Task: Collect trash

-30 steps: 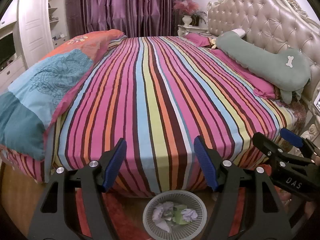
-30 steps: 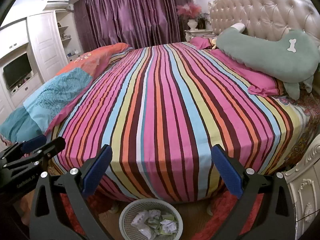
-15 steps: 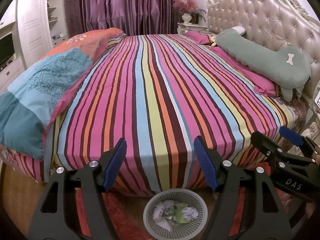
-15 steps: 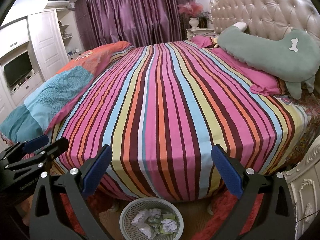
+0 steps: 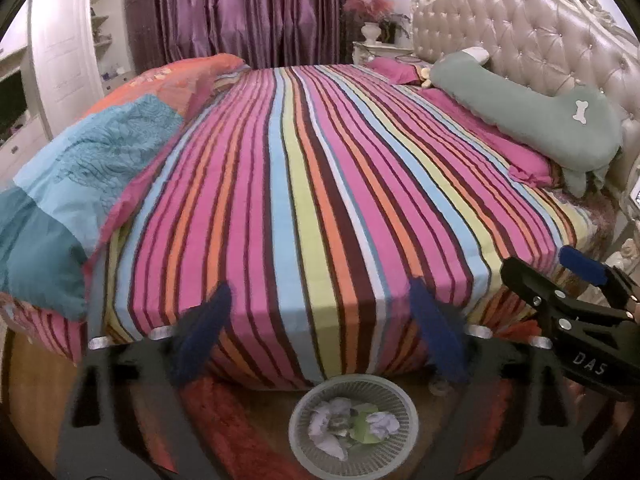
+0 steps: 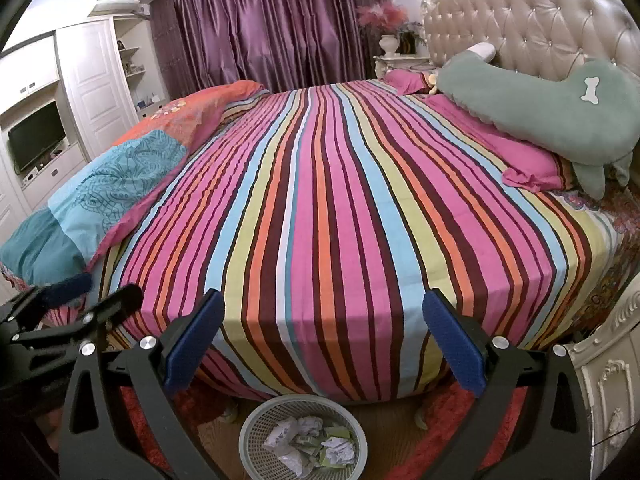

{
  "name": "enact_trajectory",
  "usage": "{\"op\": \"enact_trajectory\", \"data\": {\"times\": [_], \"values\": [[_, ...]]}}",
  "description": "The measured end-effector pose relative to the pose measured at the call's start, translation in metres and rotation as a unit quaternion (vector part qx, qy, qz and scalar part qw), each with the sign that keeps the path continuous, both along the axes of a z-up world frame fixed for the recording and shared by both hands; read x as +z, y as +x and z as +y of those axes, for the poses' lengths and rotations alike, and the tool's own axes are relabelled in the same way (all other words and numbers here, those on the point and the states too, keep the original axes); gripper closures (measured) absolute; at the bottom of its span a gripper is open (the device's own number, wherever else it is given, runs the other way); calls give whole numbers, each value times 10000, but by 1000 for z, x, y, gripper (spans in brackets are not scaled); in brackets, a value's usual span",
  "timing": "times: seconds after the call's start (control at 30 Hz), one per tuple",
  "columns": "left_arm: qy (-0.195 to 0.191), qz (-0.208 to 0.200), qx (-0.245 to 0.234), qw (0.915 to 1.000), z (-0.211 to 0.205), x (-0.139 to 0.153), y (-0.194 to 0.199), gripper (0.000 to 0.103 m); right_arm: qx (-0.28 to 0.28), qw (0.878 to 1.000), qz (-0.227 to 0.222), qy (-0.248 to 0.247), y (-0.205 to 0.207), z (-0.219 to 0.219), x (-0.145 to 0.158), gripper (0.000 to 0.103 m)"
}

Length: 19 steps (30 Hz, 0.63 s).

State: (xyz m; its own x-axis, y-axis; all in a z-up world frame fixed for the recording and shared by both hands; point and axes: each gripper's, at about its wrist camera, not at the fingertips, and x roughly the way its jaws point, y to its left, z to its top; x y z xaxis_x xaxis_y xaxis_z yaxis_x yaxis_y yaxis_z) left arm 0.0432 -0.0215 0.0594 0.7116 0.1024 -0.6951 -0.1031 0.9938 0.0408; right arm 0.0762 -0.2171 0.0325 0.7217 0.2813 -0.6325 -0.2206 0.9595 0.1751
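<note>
**Both tongs empty above a filled basket**

The left tongs, black-framed with blue pads, have just been opening; their blurred jaws stand wide with nothing between them. The right tongs, of the same make, are also spread wide and hold nothing. Both hang over the near edge of the bed, pointing down and forward, side by side.

Directly below them, on the wooden floor at the foot of the bed, sits the round pale plastic mesh wastebasket. In it lies the crumpled white and pale green paper trash, loosely heaped.

Beyond, the multicoloured striped bedsheet looks free of any litter from near edge to headboard. A blue and orange quilt lies along its left edge, and a long green plush pillow rests at the far right corner.

Judging by this, the collecting seems finished or nearly so: no loose trash shows on the bed or on the visible floor.
</note>
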Motion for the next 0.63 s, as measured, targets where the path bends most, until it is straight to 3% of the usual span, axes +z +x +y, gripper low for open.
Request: {"op": "enact_trajectory", "data": {"times": [0.63], "values": [[-457, 161, 69, 9988, 19, -3, 7, 14, 31, 10000, 46, 20, 3, -2, -3, 8]]}}
